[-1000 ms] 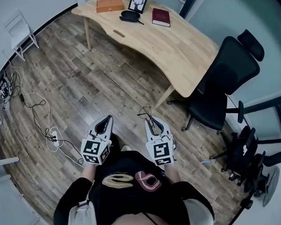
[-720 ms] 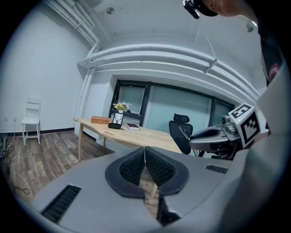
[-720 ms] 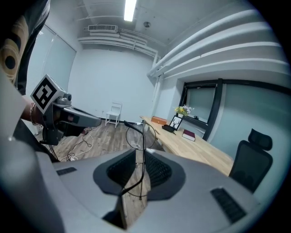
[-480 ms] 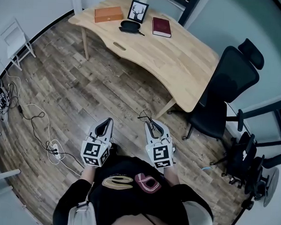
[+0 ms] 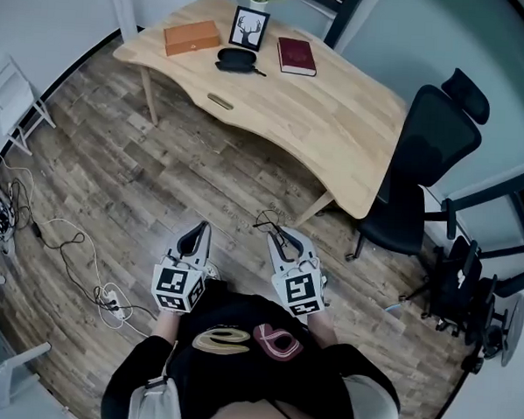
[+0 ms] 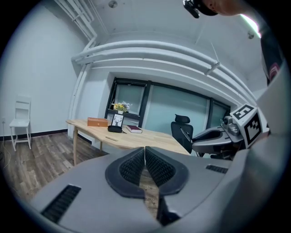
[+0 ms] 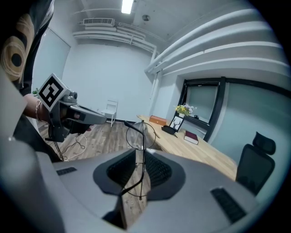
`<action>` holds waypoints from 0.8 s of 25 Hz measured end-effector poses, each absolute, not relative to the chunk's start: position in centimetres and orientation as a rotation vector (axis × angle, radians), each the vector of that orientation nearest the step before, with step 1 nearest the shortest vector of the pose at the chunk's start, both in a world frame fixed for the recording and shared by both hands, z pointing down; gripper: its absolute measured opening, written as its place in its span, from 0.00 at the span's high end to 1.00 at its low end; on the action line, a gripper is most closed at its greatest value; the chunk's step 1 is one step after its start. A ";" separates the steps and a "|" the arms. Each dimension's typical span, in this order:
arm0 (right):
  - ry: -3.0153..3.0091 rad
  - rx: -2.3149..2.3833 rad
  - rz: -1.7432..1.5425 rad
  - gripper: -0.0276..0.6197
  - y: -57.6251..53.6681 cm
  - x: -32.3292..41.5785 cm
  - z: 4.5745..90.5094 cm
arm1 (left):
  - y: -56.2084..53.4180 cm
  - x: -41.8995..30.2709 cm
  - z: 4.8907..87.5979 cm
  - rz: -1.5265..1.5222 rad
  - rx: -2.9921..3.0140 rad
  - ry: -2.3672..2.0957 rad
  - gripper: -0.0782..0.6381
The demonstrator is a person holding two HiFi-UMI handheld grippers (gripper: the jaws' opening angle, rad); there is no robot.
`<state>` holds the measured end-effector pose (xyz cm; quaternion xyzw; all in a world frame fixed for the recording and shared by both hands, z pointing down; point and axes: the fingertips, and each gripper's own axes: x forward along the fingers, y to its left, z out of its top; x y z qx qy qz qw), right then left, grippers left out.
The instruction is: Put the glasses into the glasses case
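Gripped the thin wire-framed glasses [image 7: 143, 150] in the right gripper [image 5: 278, 236], jaws pinched on the frame, one round lens standing up past the tips. Held the left gripper [image 5: 195, 236] alongside, jaws pressed together on nothing. Hovered both above the plank floor [image 5: 159, 173]. Left the black glasses case [image 5: 236, 59] well apart on the wooden table [image 5: 338, 103], between the orange box [image 5: 191, 38] and the dark red book [image 5: 296, 56], just before the picture frame [image 5: 249, 27].

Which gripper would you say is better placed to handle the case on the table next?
Left, probably. The right gripper is shut on the glasses; the left gripper is shut and empty, so free for the case, far ahead of both on the table.
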<state>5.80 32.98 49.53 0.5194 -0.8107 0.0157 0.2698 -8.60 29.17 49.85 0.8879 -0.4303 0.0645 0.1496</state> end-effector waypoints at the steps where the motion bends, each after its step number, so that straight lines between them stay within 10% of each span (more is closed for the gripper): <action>1: -2.181 1.402 0.044 0.84 32.5 5.4 49.6 | 28.6 -8.9 49.9 0.187 2.556 -1.230 0.86; 20: -2.133 1.478 0.087 0.84 26.4 0.8 50.1 | 21.5 -14.3 50.0 0.206 2.582 -1.176 0.86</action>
